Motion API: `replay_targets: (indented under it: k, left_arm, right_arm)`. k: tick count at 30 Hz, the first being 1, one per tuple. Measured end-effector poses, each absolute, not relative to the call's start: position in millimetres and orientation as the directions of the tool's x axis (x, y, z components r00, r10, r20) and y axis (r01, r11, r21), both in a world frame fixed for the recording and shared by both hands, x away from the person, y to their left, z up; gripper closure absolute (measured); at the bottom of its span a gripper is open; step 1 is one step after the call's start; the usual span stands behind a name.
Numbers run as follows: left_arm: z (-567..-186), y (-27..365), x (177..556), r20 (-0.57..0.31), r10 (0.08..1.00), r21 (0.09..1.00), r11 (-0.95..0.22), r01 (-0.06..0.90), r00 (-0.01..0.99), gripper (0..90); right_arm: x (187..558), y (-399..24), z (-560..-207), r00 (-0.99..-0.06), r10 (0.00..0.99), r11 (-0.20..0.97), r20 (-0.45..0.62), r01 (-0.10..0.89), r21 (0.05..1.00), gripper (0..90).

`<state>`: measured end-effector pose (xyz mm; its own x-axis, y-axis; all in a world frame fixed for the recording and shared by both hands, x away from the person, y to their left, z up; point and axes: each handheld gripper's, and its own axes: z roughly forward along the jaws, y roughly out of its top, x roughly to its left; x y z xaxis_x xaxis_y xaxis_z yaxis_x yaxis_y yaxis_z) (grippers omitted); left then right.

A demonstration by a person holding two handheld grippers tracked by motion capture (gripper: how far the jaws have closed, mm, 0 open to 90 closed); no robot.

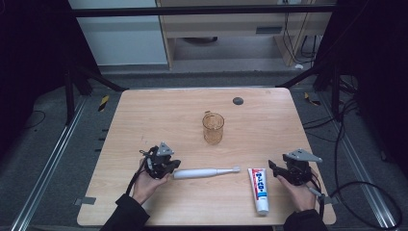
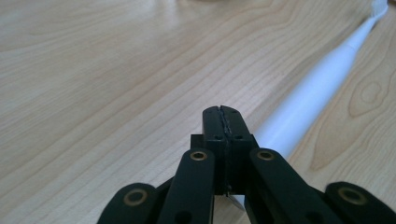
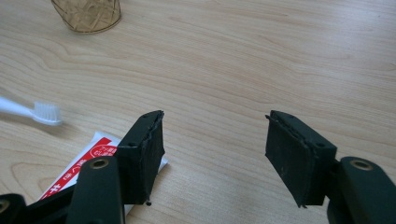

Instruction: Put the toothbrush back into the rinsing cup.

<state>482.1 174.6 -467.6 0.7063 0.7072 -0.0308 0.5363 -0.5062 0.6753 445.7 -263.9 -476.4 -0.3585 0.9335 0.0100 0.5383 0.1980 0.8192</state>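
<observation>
A white electric toothbrush (image 1: 204,172) lies flat on the wooden table (image 1: 159,110), bristles pointing right. My left gripper (image 1: 172,166) sits at the handle's left end; in the left gripper view its jaws (image 2: 221,114) are shut pad to pad with nothing between them, and the toothbrush (image 2: 317,93) runs off beside and beneath them. A red-and-white toothpaste tube (image 1: 260,187) lies to the right of the brush. My right gripper (image 1: 272,168) is open just right of the tube's top; in the right gripper view it (image 3: 215,140) hovers empty, its left jaw over the tube (image 3: 88,161).
An amber patterned glass cup (image 1: 213,128) stands upright in the middle of the table, behind the toothbrush. A small dark round disc (image 1: 237,100) sits near the far edge. Cables and frame legs surround the table on the floor.
</observation>
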Motion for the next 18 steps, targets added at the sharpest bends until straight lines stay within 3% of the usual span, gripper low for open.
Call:
replay_targets:
  k: [18]
  left_arm:
    - [-472.3, 172.3, 470.5, -0.065, 0.676, 0.640, -0.536, 0.550, 0.734, 89.5]
  right_arm:
    - [446.4, -264.0, -478.4, -0.362, 0.932, 0.211, 0.002, 0.550, 0.808, 34.8]
